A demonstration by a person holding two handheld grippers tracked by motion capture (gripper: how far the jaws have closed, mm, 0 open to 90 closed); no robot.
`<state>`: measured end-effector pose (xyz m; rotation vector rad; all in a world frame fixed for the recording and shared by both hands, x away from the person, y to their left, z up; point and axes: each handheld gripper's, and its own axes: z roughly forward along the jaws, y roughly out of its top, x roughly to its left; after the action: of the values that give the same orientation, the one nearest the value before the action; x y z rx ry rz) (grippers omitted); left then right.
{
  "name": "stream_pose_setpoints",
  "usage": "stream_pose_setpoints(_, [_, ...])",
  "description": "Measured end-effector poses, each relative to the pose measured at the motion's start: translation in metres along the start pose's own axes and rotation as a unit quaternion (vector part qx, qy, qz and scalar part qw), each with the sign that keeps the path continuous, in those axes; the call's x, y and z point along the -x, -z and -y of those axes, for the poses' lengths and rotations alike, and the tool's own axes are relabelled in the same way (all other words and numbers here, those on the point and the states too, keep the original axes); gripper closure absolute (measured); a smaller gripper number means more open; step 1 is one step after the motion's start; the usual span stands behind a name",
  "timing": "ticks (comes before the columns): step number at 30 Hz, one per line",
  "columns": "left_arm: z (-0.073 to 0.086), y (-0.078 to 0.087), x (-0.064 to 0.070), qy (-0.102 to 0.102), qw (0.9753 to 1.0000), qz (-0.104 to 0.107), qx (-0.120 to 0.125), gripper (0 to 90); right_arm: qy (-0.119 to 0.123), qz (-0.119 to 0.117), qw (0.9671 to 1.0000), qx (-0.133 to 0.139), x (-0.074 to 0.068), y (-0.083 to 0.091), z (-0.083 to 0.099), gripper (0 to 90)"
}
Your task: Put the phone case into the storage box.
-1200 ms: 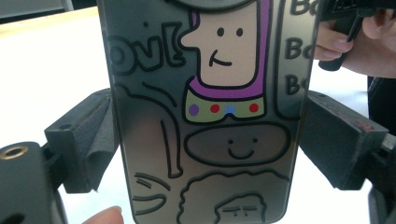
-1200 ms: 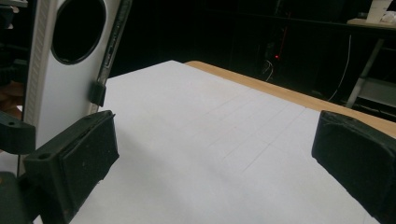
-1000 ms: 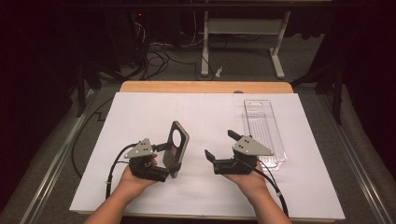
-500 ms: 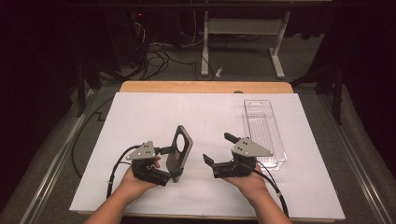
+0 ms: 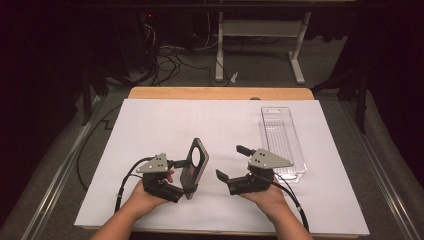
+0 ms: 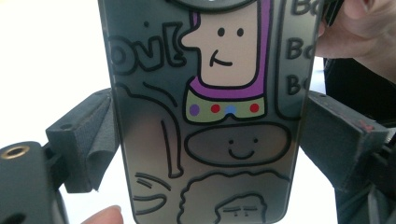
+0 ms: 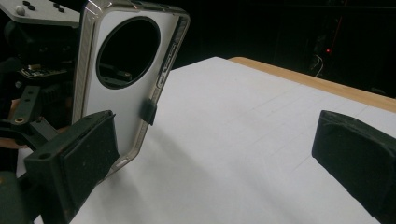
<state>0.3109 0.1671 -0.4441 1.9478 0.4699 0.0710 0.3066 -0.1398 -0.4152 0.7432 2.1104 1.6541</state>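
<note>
A phone case (image 5: 197, 161) stands upright on its edge above the white sheet, with my left gripper (image 5: 186, 176) shut on its lower part. In the left gripper view the case (image 6: 210, 116) shows cartoon drawings and sits clamped between the two pads (image 6: 91, 140). My right gripper (image 5: 233, 162) is open just to the right of the case, its jaws wide apart and empty. The right gripper view shows the case's pale inner side (image 7: 123, 79) with its round camera hole, beyond the open right gripper (image 7: 224, 154).
A white sheet (image 5: 165, 125) covers the table, and a wooden edge (image 5: 220, 93) shows at the back. A clear plastic tray (image 5: 282, 140) lies at the right, just behind my right hand. Cables and desk legs stand on the dark floor beyond.
The left gripper and the case have shifted slightly right and toward the near edge. The right gripper has crept a little toward the case, still open.
</note>
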Motion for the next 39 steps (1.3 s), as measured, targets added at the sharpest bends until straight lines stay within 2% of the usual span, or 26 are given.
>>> stream_pose_setpoints(7, [0.0,0.0,0.001,-0.001,1.0,0.007,-0.001,13.1,0.005,-0.026,0.9997,0.002,-0.001,0.002,-0.001,1.0])
stream_pose_setpoints(14, [0.0,0.0,0.0,-0.003,0.9999,0.011,0.002,13.1,-0.002,-0.043,0.999,0.012,-0.003,0.003,-0.006,0.4])
stream_pose_setpoints(21, [-0.001,0.005,-0.002,-0.005,0.9998,0.016,0.008,13.1,0.008,-0.06,0.998,0.015,-0.009,0.001,-0.022,0.3])
stream_pose_setpoints(27, [-0.001,0.007,-0.003,-0.005,0.9997,0.021,0.01,13.1,0.02,-0.069,0.9974,0.009,-0.007,-0.006,-0.035,0.2])
stream_pose_setpoints(32, [-0.001,0.007,-0.003,-0.003,0.9996,0.025,0.011,13.1,0.012,-0.085,0.9961,0.02,-0.005,-0.011,-0.041,0.2])
stream_pose_setpoints(39, [-0.001,0.004,0.0,-0.008,0.9994,0.033,0.007,13.1,0.004,-0.102,0.9945,0.025,-0.007,-0.01,-0.039,0.1])
